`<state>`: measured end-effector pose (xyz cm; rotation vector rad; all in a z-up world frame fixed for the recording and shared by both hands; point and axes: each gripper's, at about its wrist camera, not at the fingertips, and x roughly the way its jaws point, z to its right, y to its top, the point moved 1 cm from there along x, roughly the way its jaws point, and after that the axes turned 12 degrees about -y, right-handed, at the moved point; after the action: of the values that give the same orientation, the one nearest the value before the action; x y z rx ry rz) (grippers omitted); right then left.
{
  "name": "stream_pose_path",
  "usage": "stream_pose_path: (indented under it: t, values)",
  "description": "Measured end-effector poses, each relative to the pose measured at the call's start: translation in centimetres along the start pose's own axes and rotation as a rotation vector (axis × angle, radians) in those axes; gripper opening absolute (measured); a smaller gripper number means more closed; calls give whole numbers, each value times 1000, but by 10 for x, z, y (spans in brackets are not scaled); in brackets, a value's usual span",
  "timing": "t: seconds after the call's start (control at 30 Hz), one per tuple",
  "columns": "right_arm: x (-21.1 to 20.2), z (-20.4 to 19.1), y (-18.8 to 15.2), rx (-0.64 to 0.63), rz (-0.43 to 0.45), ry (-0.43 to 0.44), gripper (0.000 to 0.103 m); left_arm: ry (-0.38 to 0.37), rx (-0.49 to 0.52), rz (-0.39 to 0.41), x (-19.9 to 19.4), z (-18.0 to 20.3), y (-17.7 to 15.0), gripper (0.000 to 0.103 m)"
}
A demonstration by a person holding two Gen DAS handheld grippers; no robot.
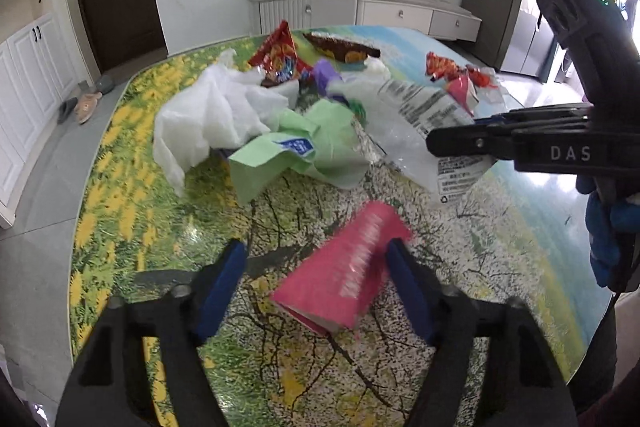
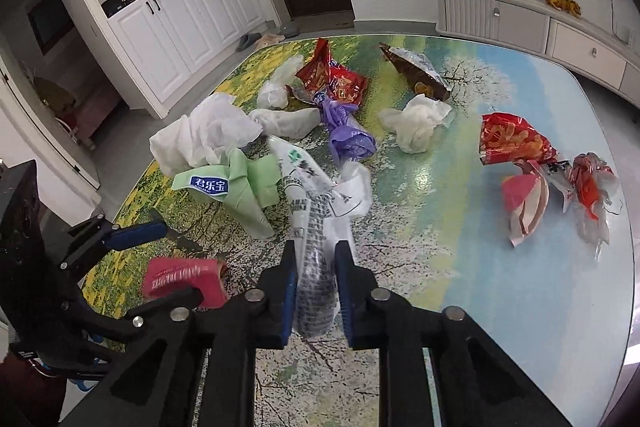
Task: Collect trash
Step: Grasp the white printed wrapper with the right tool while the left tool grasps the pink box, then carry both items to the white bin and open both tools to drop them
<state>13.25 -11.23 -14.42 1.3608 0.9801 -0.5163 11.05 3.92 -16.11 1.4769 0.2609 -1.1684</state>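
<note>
Trash lies scattered on a table (image 2: 460,267) covered with a flower-field print. A pink carton (image 1: 344,267) lies on its side between the fingers of my left gripper (image 1: 316,247). The right pad is at its side and the left pad stands clear of it, so the jaws are open. The right wrist view shows the same carton (image 2: 180,277) inside the left gripper (image 2: 178,261). My right gripper (image 2: 316,247) is shut on a clear printed plastic bag (image 2: 316,203), which trails back into the pile. In the left wrist view that gripper (image 1: 434,143) pinches the bag (image 1: 424,107) from the right.
A white bag (image 1: 208,115), green carton (image 2: 240,187), purple wrapper (image 2: 348,135), red snack bag (image 2: 332,79), brown wrapper (image 2: 416,71), tissue (image 2: 416,123) and red wrappers (image 2: 516,143) lie further back. A TV cabinet (image 1: 360,11) and white cupboards (image 2: 168,23) stand beyond the table.
</note>
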Motion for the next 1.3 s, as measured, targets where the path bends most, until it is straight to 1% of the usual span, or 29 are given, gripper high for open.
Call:
stream_pose_path:
  t: [0.03,0.07,0.13,0.3,0.43,0.53,0.6,0.7,0.83,0.9,1.0,1.07,1.13,1.2,1.3]
  values:
    - [-3,-1,-2,-2,5,5,10,-9,0,-11,2,0,-2,41]
    - [-7,-1,-3,-3,15,11,10,-13,-2,-15,2,1,-4,41]
    - [-19,-3,-6,-7,44,26,9,-16,-6,-10,0,2,-6,34]
    - [-49,-5,-10,4,119,29,9,-31,-37,37,-21,7,-8,33]
    - [-88,10,-23,37,186,1,9,-48,-29,90,-50,23,-1,33]
    - [-121,38,-40,101,233,-43,9,-79,10,121,-64,49,12,33]
    - [-148,65,-57,159,263,-94,9,-101,56,135,-70,75,24,33]
    - [-182,109,-87,254,289,-192,9,-174,116,140,-69,120,45,33]
    - [-214,175,-142,402,273,-364,9,-302,202,105,-46,194,74,33]
    - [-219,206,-171,471,236,-452,9,-353,248,73,-26,234,85,33]
    - [-215,244,-211,559,169,-533,9,-418,307,0,8,293,99,34]
    - [-206,268,-237,629,121,-546,9,-459,336,-59,35,330,106,34]
    - [-196,286,-258,686,81,-547,9,-479,355,-111,59,359,106,35]
    - [-185,304,-276,740,46,-530,9,-488,382,-161,83,388,105,36]
    - [-170,324,-297,786,4,-518,10,-497,405,-218,115,420,102,37]
